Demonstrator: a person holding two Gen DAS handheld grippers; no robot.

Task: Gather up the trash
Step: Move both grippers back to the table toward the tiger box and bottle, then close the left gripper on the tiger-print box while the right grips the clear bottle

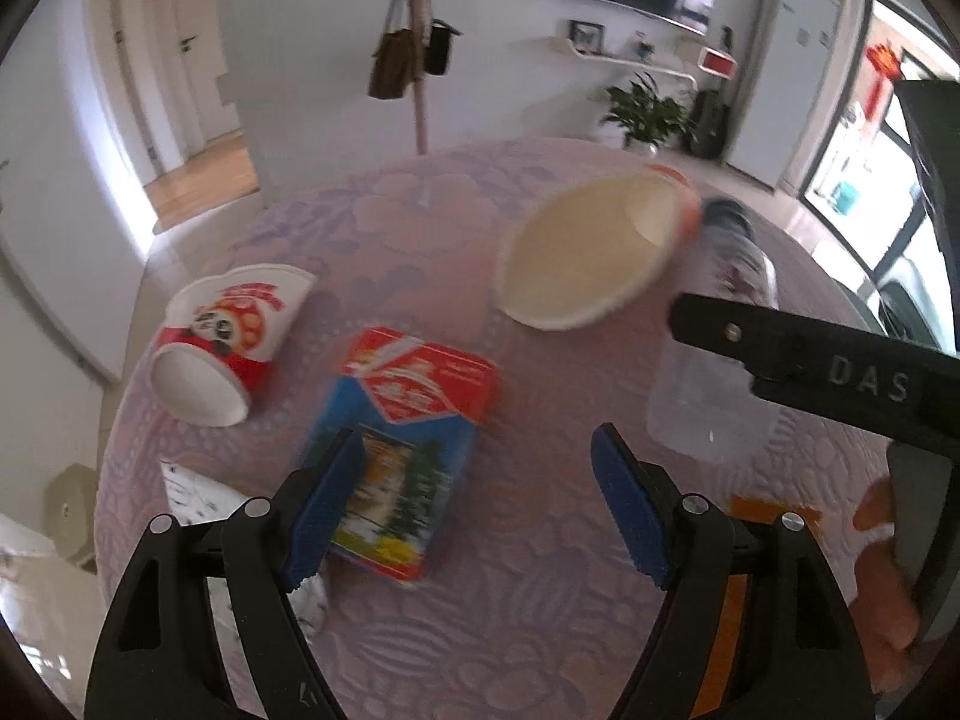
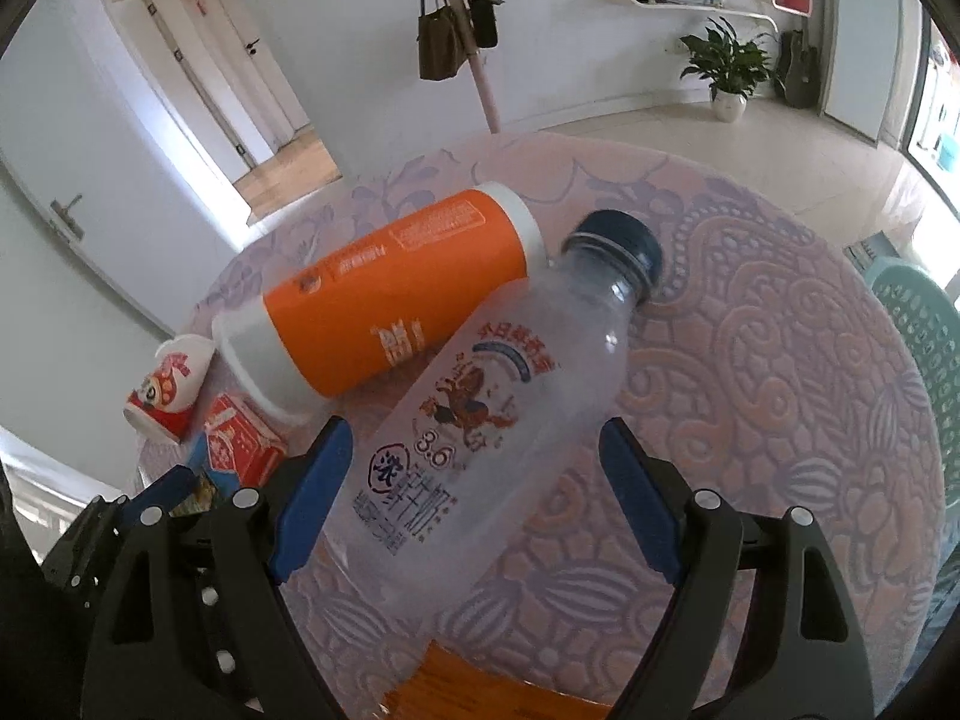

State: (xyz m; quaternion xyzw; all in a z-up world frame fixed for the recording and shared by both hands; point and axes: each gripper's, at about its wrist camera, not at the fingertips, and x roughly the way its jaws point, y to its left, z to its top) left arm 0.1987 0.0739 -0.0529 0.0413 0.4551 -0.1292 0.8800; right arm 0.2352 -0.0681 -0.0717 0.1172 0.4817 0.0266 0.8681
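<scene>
— Lying on its side between the blue pads of the right hand-held gripper is the clear plastic bottle, dark cap toward one o'clock. Do the pads press it?

— No. The jaws stand wide, with a gap on each side of the bottle, so nothing is held.

— What sits around it?

— Touching it at eleven o'clock lies the orange cup with white ends, also tipped over. Farther out at nine o'clock are the small red-and-white paper cup and the red-and-blue carton, both on the bench with its pink-and-lilac patterned cloth.

— And the left hand-held gripper?

— Wide open too, gripping nothing. The carton lies flat with its near end beside the left pad; whether they touch I cannot tell. The paper cup is at ten o'clock, on its side, mouth toward the camera. The orange cup shows its open mouth at one o'clock.

— Anything else?

— A crumpled white scrap at seven o'clock, by printed paper. A green basket sits at the right view's three o'clock.
</scene>
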